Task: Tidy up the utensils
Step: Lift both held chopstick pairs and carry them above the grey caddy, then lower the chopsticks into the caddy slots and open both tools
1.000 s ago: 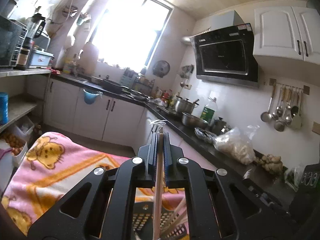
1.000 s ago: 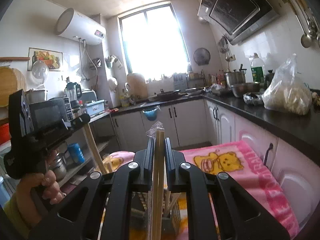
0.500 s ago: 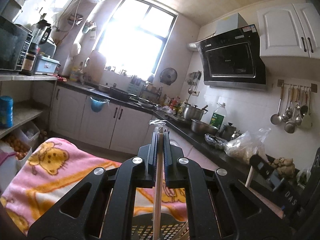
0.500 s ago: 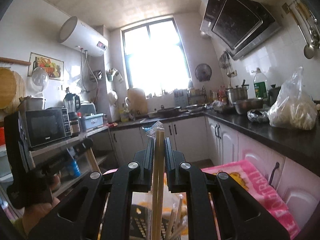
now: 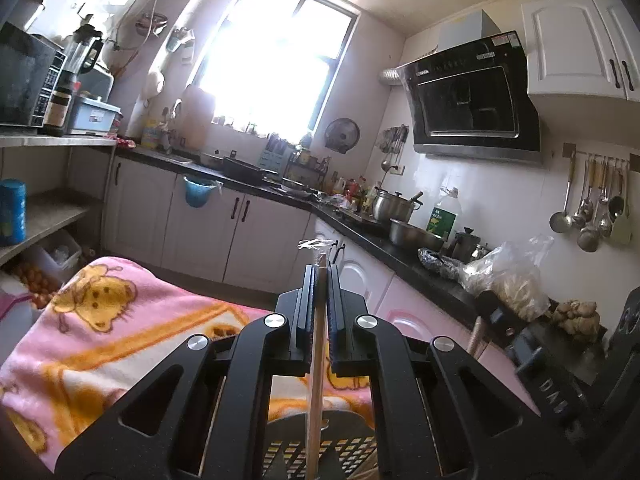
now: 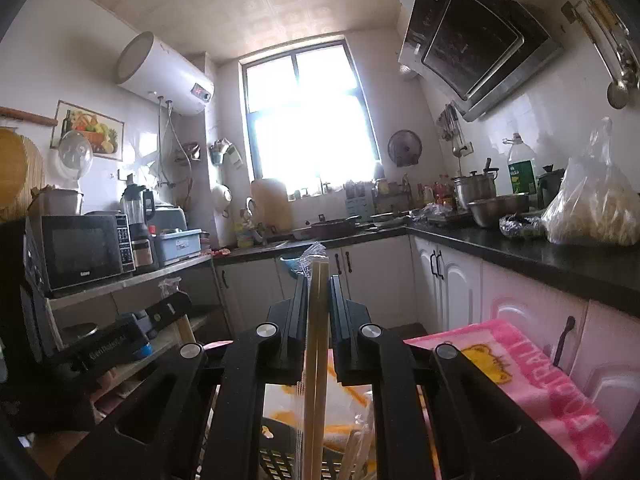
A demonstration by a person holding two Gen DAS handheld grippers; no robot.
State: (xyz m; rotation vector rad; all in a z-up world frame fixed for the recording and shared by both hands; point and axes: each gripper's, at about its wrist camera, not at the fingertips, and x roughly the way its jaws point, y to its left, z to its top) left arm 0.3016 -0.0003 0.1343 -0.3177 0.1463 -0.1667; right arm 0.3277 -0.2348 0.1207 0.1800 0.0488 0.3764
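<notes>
Left wrist view: the left gripper (image 5: 319, 270) is clenched on a wrapped pair of chopsticks (image 5: 316, 380), the thin pale stick running straight up the middle of the frame between the two black fingers. Its long axis lies along the fingers, its top end poking just past the fingertips with a twist of clear wrapper (image 5: 316, 245) there, its lower end reaching down over a black slotted basket (image 5: 340, 448). Under the basket lies a pink blanket (image 5: 100, 344) with yellow bears.

Right wrist view: the right gripper (image 6: 319, 276) is likewise clamped on a second chopstick pair (image 6: 314, 380), two yellowish sticks side by side, upright along the fingers, tops level with the fingertips and backed by crinkled clear wrap. Their lower ends pass down toward the black basket (image 6: 280, 460), where more chopsticks (image 6: 352, 452) lean. At left the other gripper (image 6: 120, 340) shows, its own stick slanting downward.
</notes>
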